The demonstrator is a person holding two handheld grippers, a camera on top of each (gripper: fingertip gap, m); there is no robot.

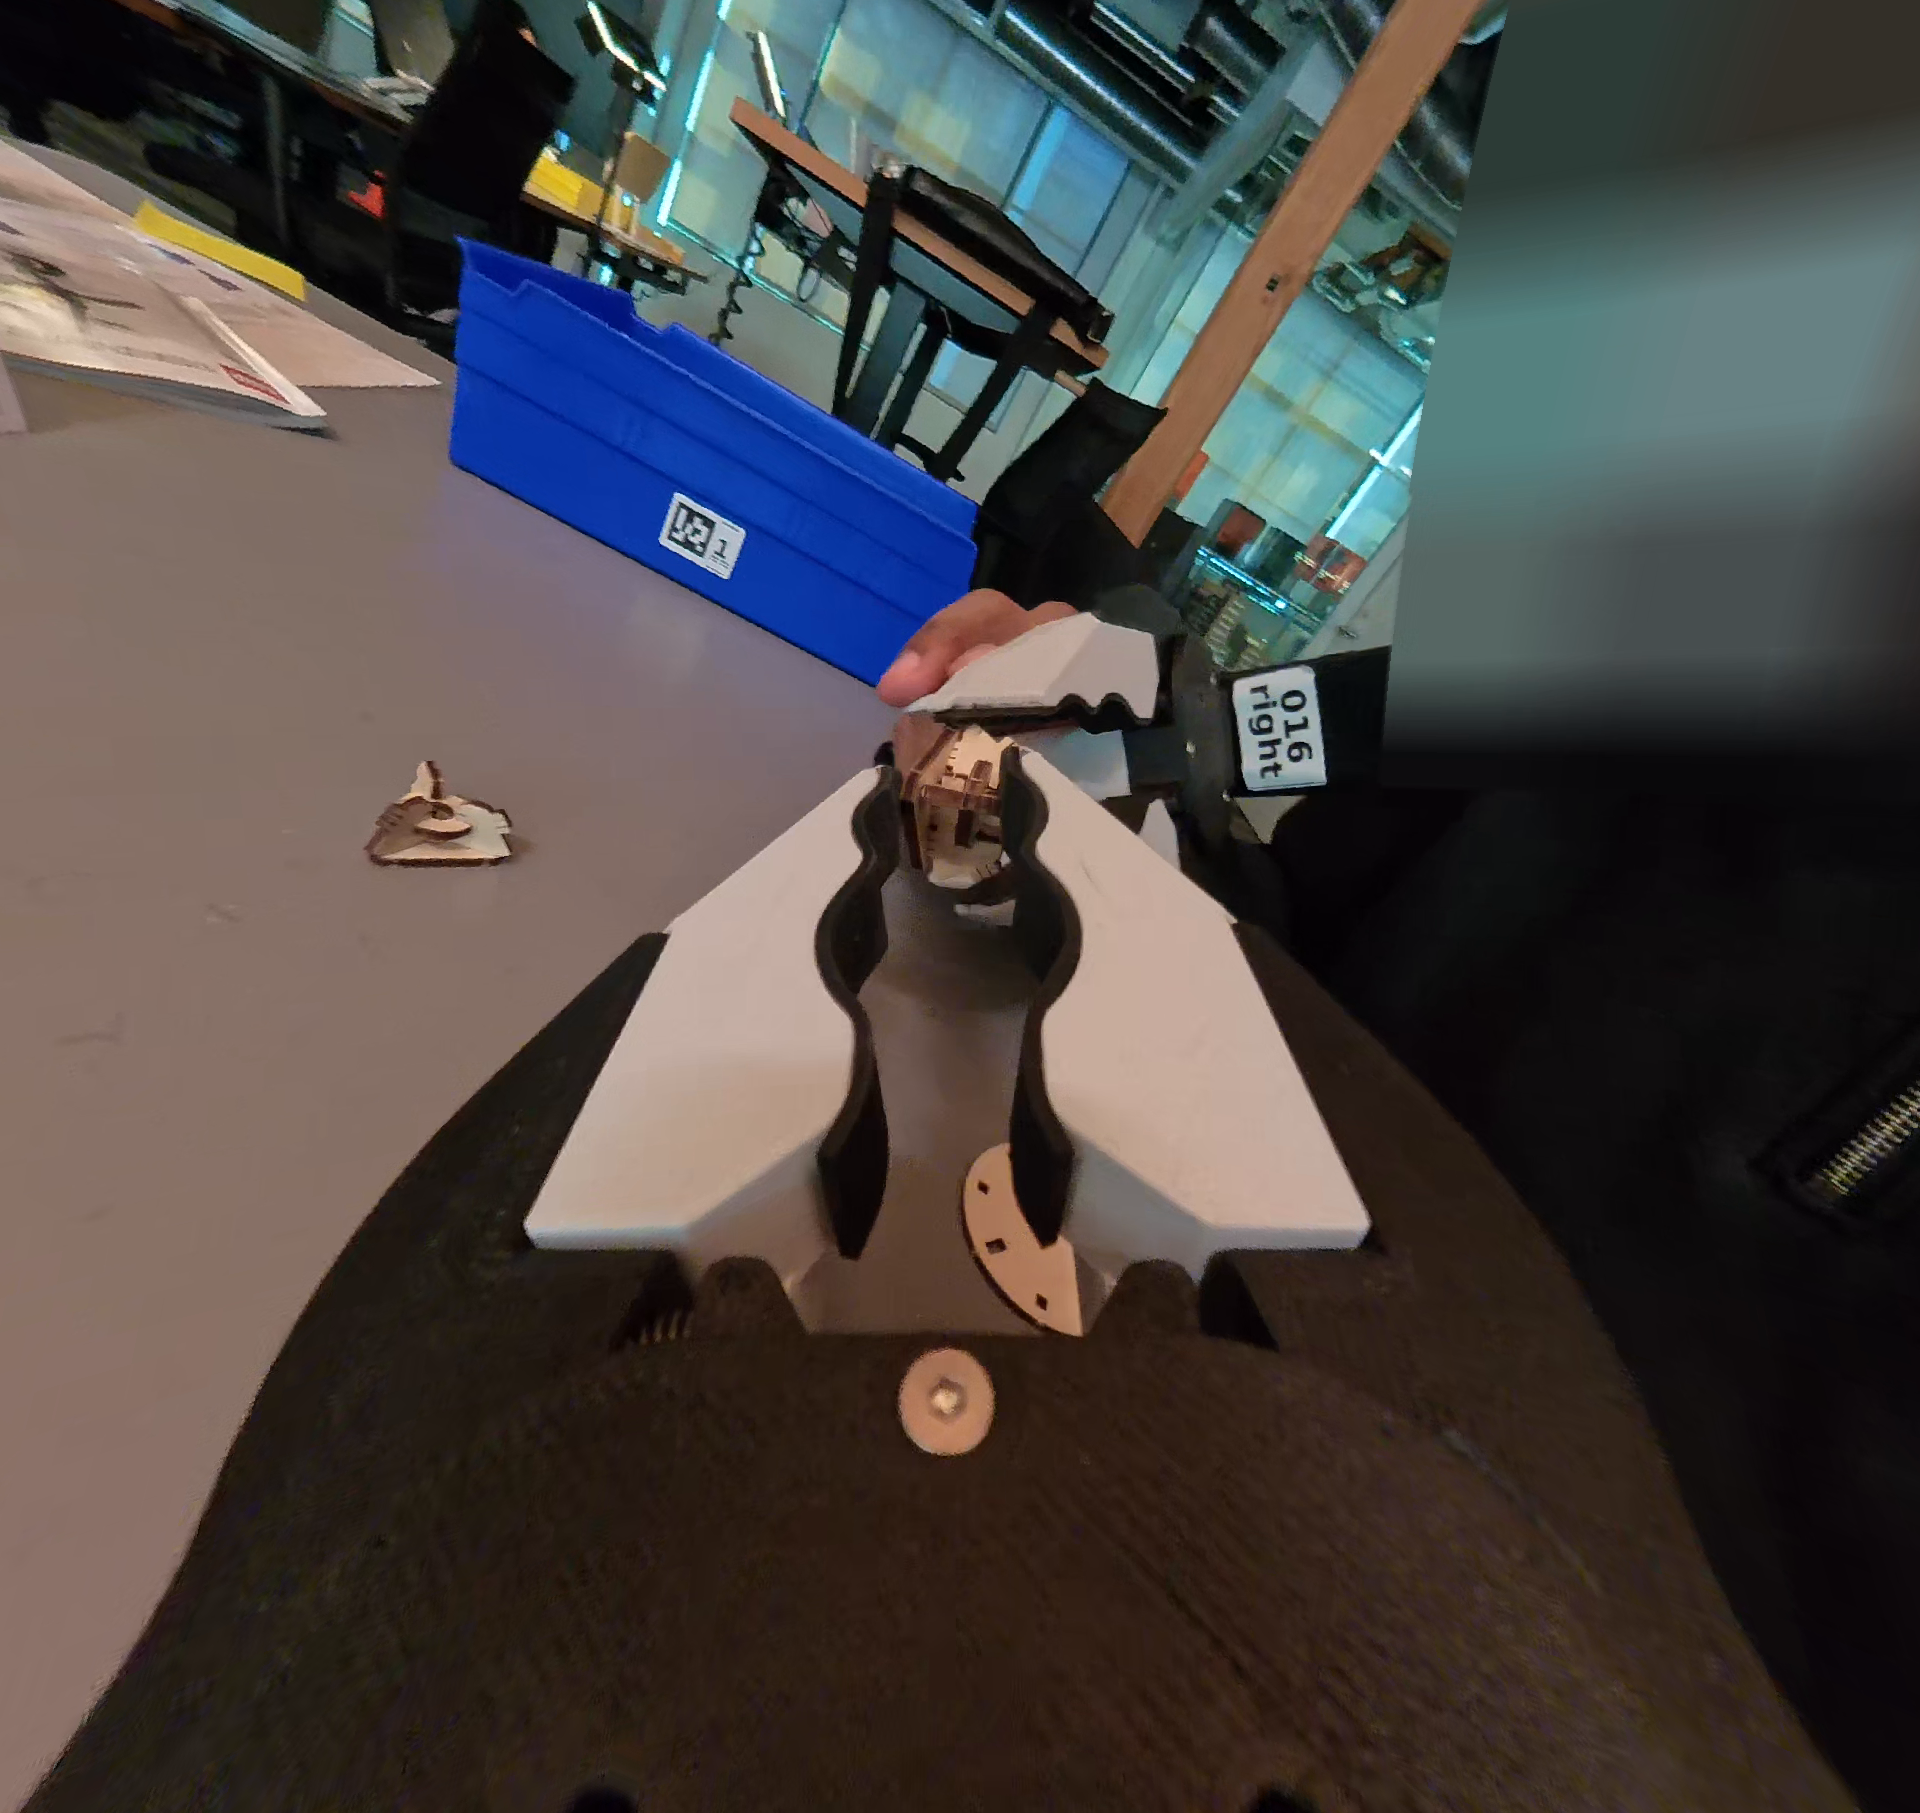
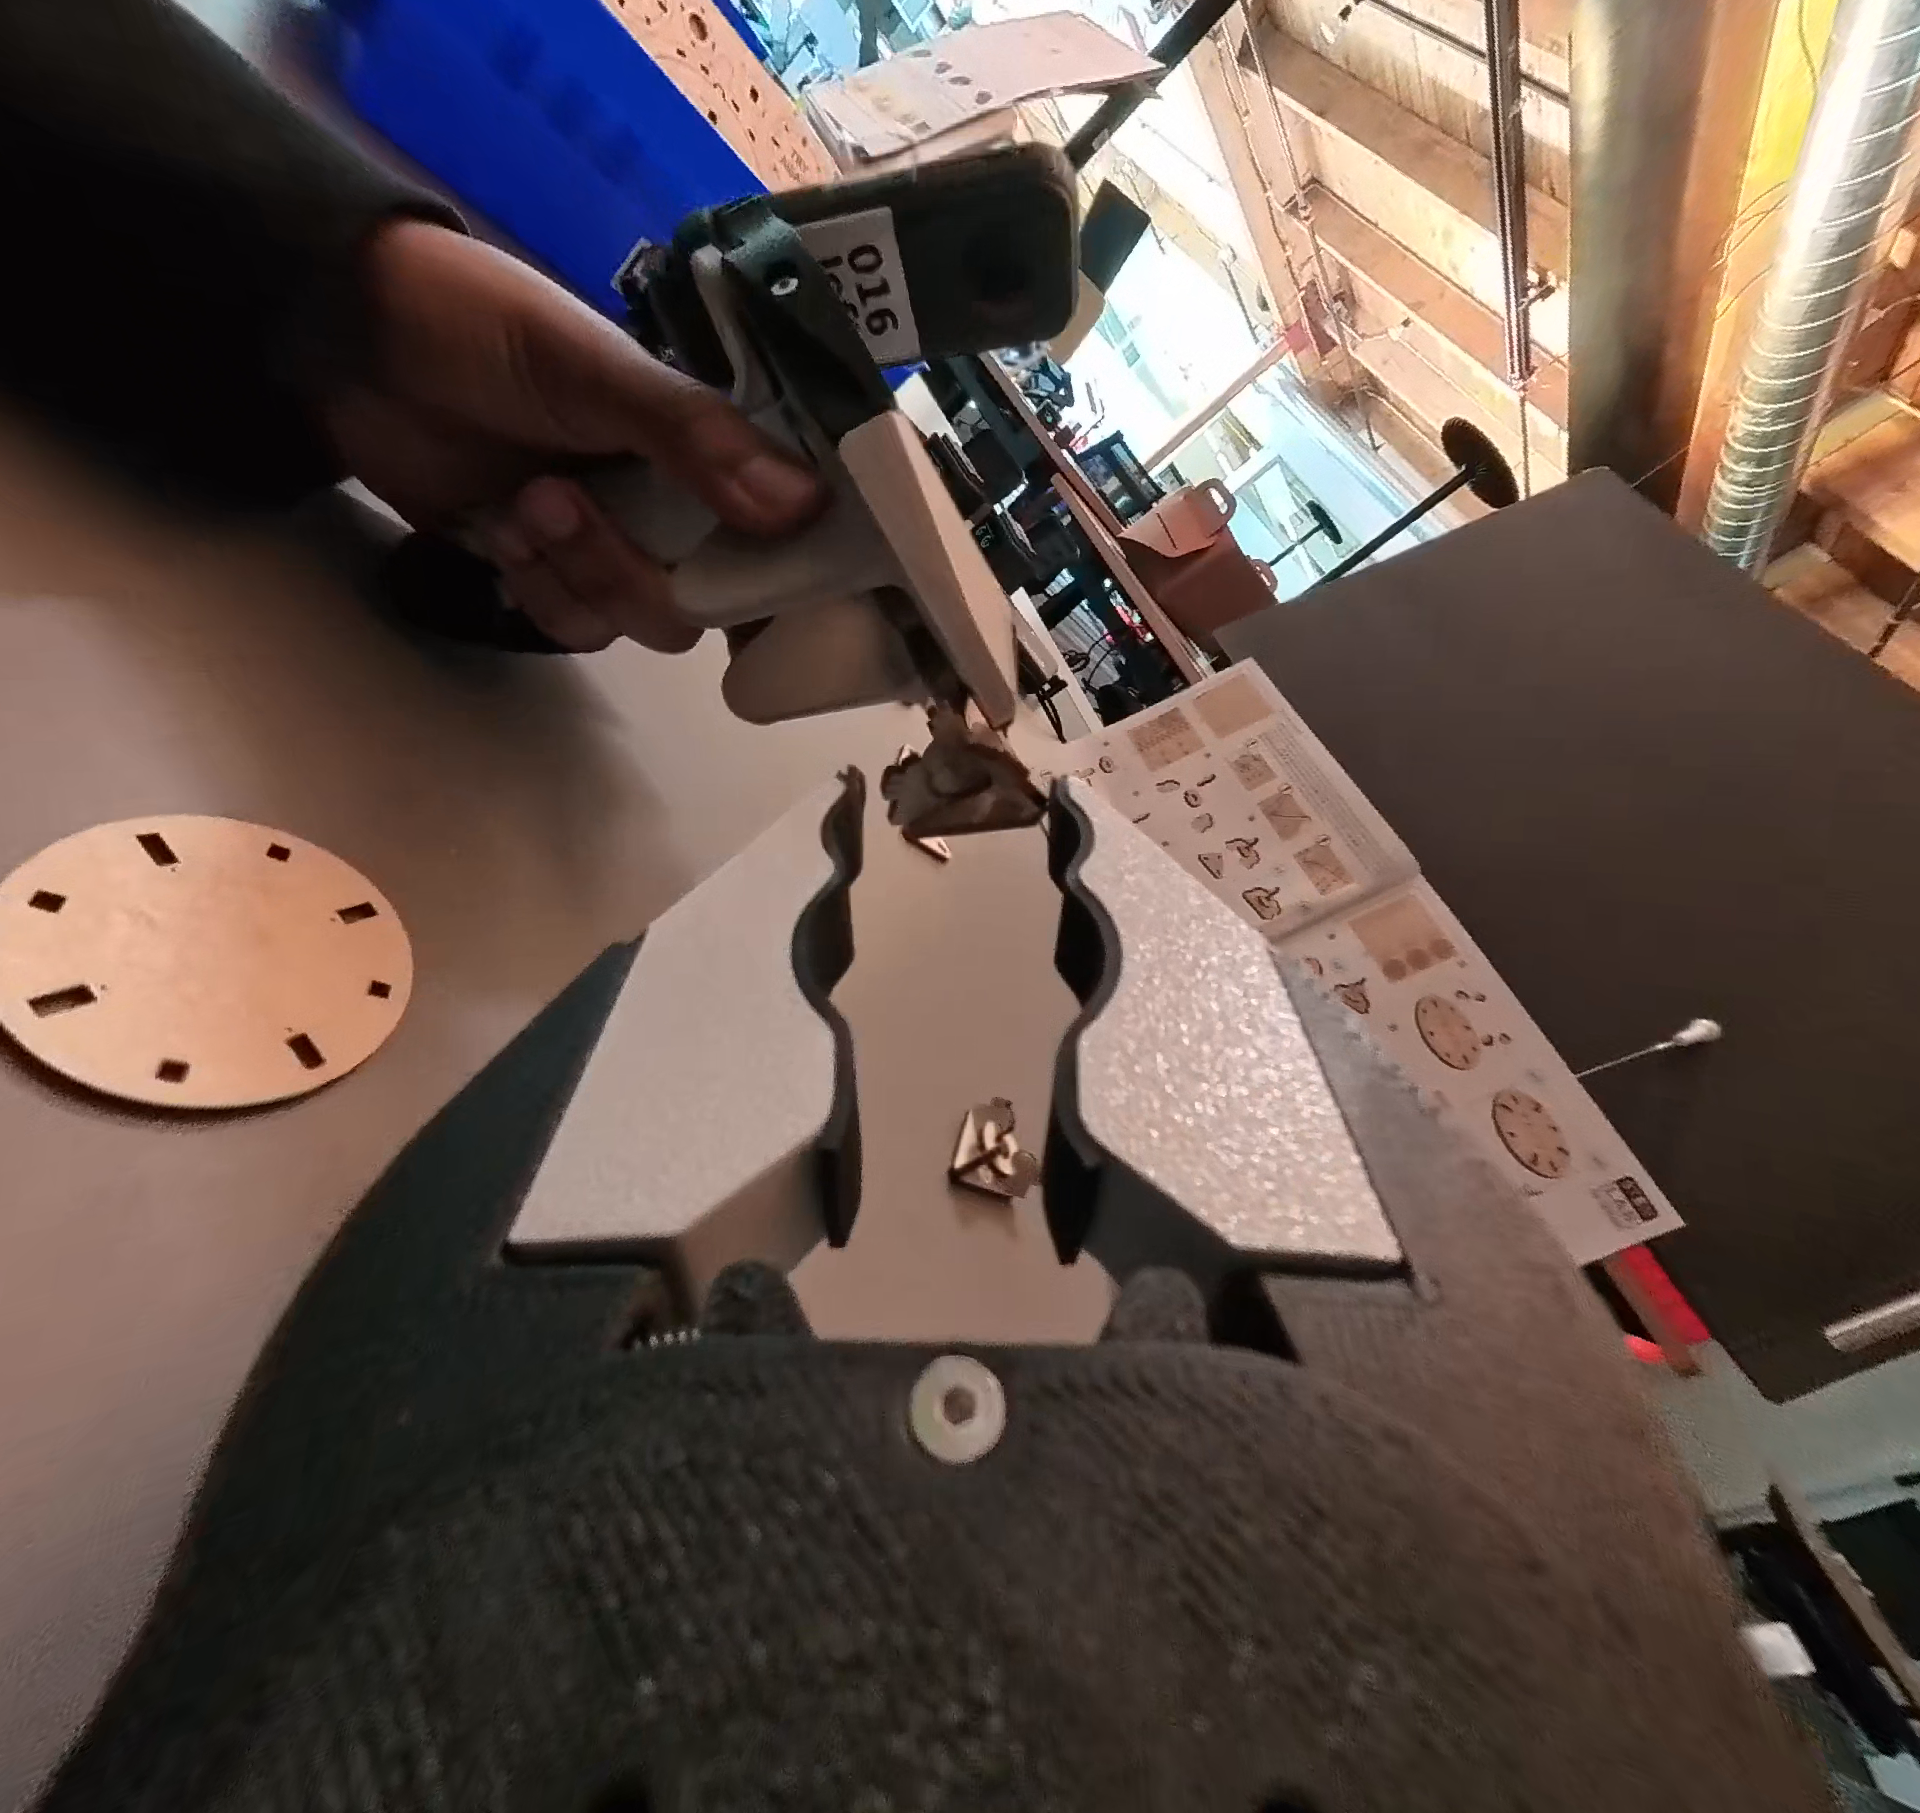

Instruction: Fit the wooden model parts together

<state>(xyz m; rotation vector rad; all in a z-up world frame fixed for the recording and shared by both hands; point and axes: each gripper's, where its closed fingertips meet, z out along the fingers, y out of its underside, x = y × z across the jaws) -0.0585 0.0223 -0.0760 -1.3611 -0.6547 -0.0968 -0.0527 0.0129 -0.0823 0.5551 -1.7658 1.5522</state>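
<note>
The left tool (image 1: 951,807) grips a small laser-cut wooden assembly (image 1: 954,813) at its fingertips, the black pads pressed on either side of it, jaws narrow. Below that tool, seen through the gap of its fingers, part of a round wooden disc with slots (image 1: 1023,1244) lies on the grey bench (image 1: 312,932).

The right tool (image 2: 951,818) stands open, its fingers apart; the wooden assembly (image 2: 961,792) sits just at their tips, close to the right-side pad, and whether that pad touches it cannot be told. In the left wrist view this tool (image 1: 997,724) comes in from the right, one white finger lying just above the assembly, a thumb (image 1: 920,667) resting beside its tip.

In the right wrist view a second small wooden piece (image 2: 987,1155) lies on the bench between the fingers, and the slotted disc (image 2: 192,963) rests flat off to the left. A hand (image 2: 551,475) holds the left tool's handle above the assembly.

Farther out, another wooden piece (image 1: 436,823) lies alone on the bench to the left. An instruction sheet with diagrams (image 2: 1382,932) lies along the bench edge, and beyond it stands a blue plastic bin (image 1: 675,454) with a white sticker on its side
</note>
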